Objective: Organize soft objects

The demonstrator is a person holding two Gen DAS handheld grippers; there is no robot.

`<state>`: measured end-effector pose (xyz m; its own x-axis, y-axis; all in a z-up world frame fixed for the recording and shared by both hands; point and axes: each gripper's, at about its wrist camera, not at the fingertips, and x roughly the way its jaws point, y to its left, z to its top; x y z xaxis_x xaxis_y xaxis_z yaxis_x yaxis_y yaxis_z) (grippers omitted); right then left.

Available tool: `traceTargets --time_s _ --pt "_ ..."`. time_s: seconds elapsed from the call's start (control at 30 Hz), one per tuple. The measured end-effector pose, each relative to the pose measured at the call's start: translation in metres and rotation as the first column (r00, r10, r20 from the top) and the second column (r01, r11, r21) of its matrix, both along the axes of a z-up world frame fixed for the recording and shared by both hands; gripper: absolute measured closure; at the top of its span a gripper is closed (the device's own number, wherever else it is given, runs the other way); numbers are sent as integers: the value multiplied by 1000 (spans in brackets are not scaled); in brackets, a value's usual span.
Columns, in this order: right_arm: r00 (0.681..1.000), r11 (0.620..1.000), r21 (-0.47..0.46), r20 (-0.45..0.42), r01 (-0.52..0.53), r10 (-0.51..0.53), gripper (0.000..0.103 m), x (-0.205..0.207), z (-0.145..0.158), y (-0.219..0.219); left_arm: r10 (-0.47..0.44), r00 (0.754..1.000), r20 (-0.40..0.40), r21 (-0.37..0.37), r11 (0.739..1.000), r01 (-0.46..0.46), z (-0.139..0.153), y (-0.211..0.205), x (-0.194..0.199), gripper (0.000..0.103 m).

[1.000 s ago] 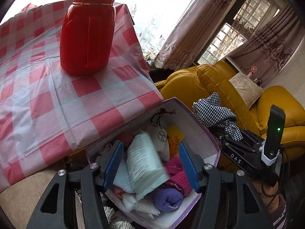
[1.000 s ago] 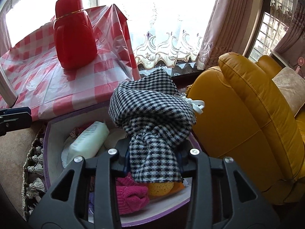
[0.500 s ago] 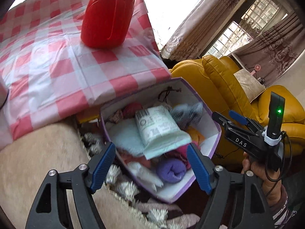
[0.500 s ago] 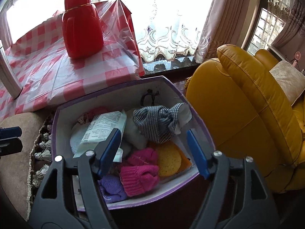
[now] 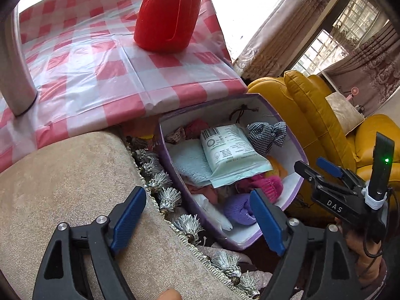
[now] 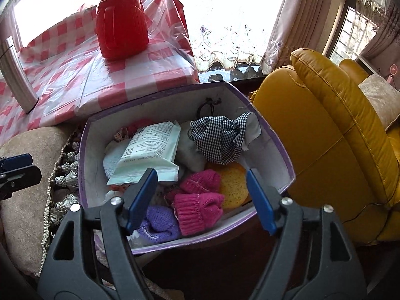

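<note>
A table under a red-checked cloth fills the room from nine to twelve o'clock, with a red jug standing on it; lace curtains hang at the bright window at twelve, and a yellow sofa with a beige cushion runs from one to four. Below the table a tan, tassel-edged seat sits at eight o'clock, touching the purple-rimmed box beside it. The box holds the soft things: a pale green packet at its ten o'clock, a checked cloth at one, a yellow sponge at four, pink knits and a purple knit at six. The left gripper has just been opening and now gapes wide over the seat edge, nothing between its jaws. The right gripper, likewise just opening, stands empty above the knits. The packet's small print and barcode cannot be read; the right gripper's body reads "DAS".
</note>
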<state>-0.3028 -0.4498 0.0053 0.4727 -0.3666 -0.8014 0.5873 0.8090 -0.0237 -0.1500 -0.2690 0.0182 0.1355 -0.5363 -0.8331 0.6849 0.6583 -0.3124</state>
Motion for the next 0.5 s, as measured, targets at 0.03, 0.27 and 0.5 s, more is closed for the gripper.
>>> traceTargets --time_s 0.03,0.27,0.5 --pt "1000 1000 -2 -1 0 0 26 0 0 0 1 1000 2 -1 1000 -1 0 0 0 17" --pt "1000 1000 1 -4 8 -8 25 0 -1 -1 1 1000 -1 3 1000 -1 -1 -1 0 17" --pt "1000 1000 2 -5 9 -9 24 0 -1 -1 1 1000 0 6 1000 -1 -2 -2 0 17"
